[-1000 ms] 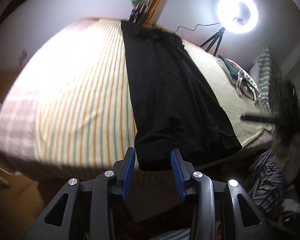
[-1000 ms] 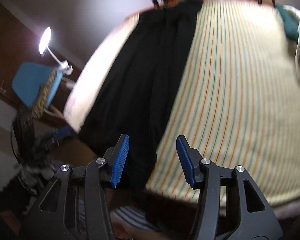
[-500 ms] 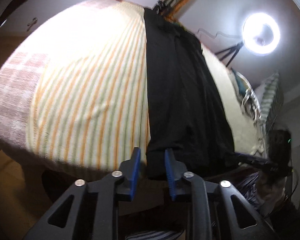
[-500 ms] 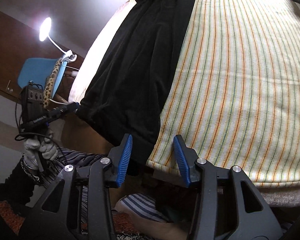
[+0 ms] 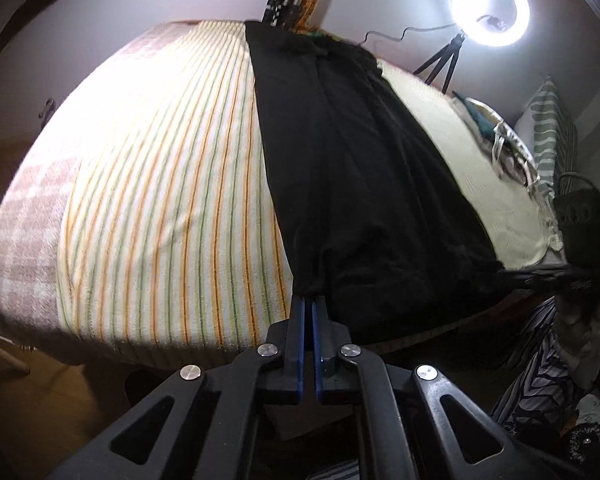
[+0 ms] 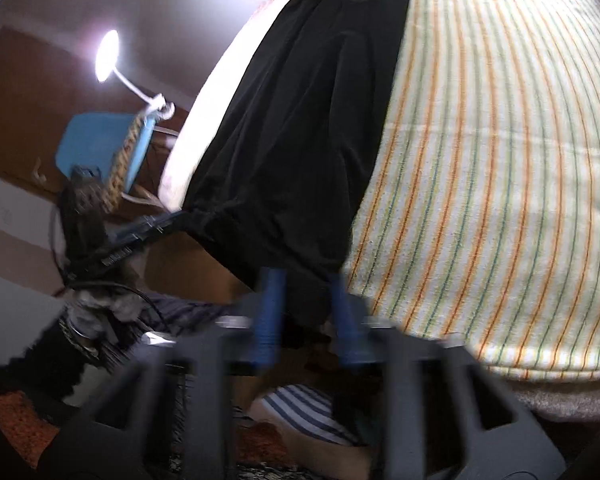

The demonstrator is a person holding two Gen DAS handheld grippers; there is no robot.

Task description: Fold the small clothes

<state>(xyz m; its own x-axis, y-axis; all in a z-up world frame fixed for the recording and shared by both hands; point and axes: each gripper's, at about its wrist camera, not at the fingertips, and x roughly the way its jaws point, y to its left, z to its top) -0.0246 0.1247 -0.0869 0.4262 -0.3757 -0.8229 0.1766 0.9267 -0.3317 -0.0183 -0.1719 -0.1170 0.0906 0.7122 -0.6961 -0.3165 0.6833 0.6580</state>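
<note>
A long black garment lies lengthwise on a bed covered with a striped cream blanket. My left gripper is shut on the garment's near left corner at the bed's edge. In the right wrist view the same garment hangs a little over the near edge. My right gripper is blurred, its blue fingers straddling the garment's near right corner with a gap still between them. The left gripper also shows in the right wrist view, pinching the other corner.
A ring light on a tripod stands behind the bed. Other clothes lie at the bed's far right. A blue chair and a lamp stand to the left. The striped blanket fills the right.
My left gripper has closed on the garment's near left corner. My right gripper has moved in over the near right corner and its fingers have narrowed around the cloth.
</note>
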